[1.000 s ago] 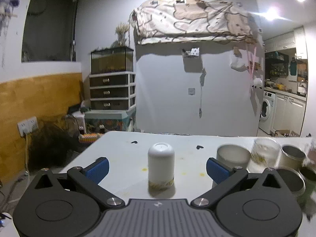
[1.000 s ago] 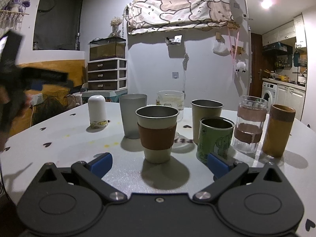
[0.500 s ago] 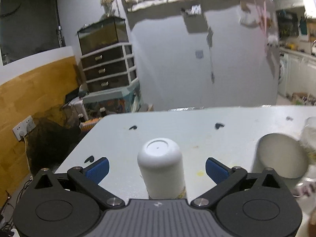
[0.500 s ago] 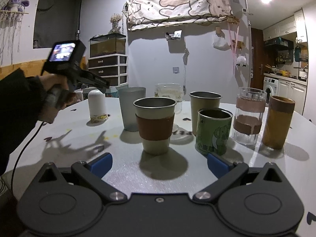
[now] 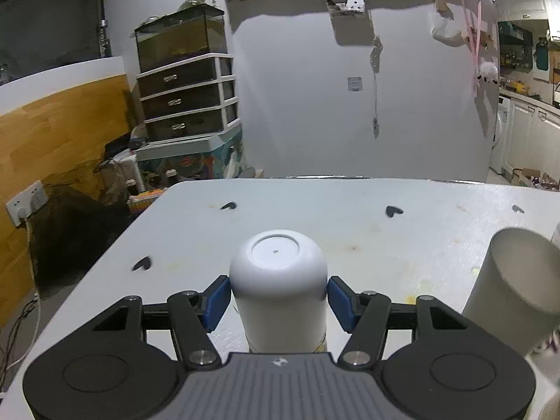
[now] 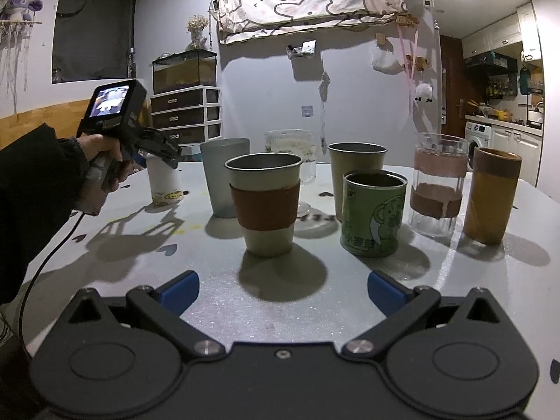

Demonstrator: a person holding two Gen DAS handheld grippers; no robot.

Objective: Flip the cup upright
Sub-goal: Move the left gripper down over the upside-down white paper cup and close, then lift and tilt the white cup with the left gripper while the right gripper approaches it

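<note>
Two blue-padded fingers of the left tongs [image 5: 279,299] press against opposite sides of a white cup [image 5: 279,288], which stands upside down on the pale desk [image 5: 350,224], its flat base facing up and a yellow-patterned band around the rim at the bottom. From the right wrist camera, the person's left hand [image 6: 105,164] grips the handle of that tool at the desk's left side, with the cup partly hidden behind its fingers. The right tongs [image 6: 282,288] hang spread wide above the near edge of the desk, holding nothing. Just ahead of them stands a steel cup with a brown sleeve [image 6: 265,203], and beside it a green printed tin [image 6: 373,213]. Behind these are a grey-blue tumbler [image 6: 225,176], a plain steel cup [image 6: 357,164] and a clear glass [image 6: 290,155]. Further right stand a ribbed glass with brown bands [image 6: 439,183] and a tall amber cup [image 6: 491,194]. Small black heart marks [image 5: 393,211] dot the desk surface.
</note>
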